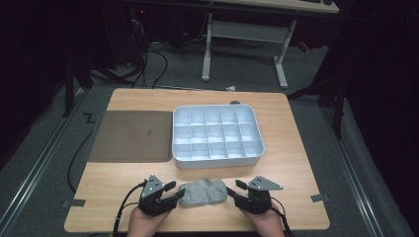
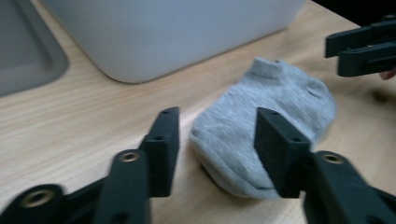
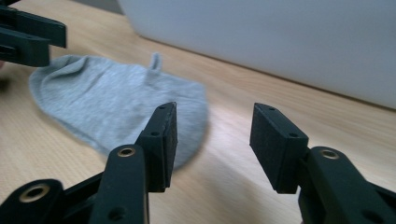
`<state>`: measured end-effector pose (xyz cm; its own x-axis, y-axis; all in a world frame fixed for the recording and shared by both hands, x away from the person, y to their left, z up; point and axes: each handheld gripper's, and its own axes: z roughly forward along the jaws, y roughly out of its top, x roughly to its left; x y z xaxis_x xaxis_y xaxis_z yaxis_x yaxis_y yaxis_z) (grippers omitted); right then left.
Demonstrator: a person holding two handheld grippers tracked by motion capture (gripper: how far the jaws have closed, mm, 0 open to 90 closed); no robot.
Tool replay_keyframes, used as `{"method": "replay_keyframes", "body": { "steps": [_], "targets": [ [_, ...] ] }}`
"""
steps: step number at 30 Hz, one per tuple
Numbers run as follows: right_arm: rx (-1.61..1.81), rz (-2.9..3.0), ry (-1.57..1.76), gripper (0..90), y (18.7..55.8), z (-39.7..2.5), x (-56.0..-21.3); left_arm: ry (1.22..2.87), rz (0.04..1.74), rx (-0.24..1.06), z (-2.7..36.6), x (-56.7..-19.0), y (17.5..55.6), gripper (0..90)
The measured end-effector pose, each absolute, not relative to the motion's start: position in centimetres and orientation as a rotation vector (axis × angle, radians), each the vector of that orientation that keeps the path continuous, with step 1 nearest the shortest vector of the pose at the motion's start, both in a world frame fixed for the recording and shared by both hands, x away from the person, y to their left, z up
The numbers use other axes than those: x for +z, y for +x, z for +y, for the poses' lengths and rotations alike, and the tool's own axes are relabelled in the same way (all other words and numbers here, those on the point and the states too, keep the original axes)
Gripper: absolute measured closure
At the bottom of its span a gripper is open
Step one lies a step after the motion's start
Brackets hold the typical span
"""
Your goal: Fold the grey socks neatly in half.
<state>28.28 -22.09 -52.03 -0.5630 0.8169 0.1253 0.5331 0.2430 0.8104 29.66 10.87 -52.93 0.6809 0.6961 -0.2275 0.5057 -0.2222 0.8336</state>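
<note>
High view: a grey sock (image 1: 203,192) is seen lying flat on the table (image 1: 291,173), just in front of the white tray (image 1: 217,135) and between the two grippers. The left gripper (image 1: 174,193) is held wide open at the sock's left end, nothing being gripped. The right gripper (image 1: 235,190) is likewise held wide open just beside the right end, with nothing between its jaws.

A light wooden table (image 1: 291,163) carries everything. On it stands a white compartment tray (image 1: 217,134), the landmark here. A flat grey-brown mat (image 1: 131,136) lies just left of the tray, touching its side. A grey ankle sock (image 1: 202,192) lies flat on the bare wood near the tray's front wall, toward the person's edge.
</note>
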Motion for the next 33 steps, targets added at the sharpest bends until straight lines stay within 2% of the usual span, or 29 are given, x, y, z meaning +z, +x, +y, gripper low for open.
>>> {"method": "replay_keyframes", "body": {
  "steps": [9, 14, 22, 28, 30, 33],
  "targets": [
    [1.197, 2.256, 1.297, 55.4, 28.7, -20.3, -52.8, 1.963, 0.934, 0.236, 10.0, -53.3, 29.4, 73.6],
    [1.120, 2.290, 1.304, 52.9, 28.7, -19.6, -53.2, 2.011, 0.946, 0.269, 9.7, -53.5, 29.3, 80.4],
    [1.067, 2.278, 1.268, 55.8, 28.0, -19.6, -53.2, 2.034, 0.960, 0.293, 9.9, -53.5, 29.0, 82.2],
    [1.097, 2.300, 1.265, 69.1, 27.9, -19.5, -53.2, 2.035, 0.961, 0.292, 9.9, -53.5, 28.8, 82.1],
    [1.116, 2.317, 1.264, 76.4, 27.9, -19.5, -53.2, 2.029, 0.961, 0.295, 9.9, -53.5, 28.7, 82.0],
    [1.129, 2.330, 1.262, 79.2, 27.9, -19.6, -53.2, 2.013, 0.958, 0.305, 10.0, -53.2, 28.7, 78.3]
  ]
}}
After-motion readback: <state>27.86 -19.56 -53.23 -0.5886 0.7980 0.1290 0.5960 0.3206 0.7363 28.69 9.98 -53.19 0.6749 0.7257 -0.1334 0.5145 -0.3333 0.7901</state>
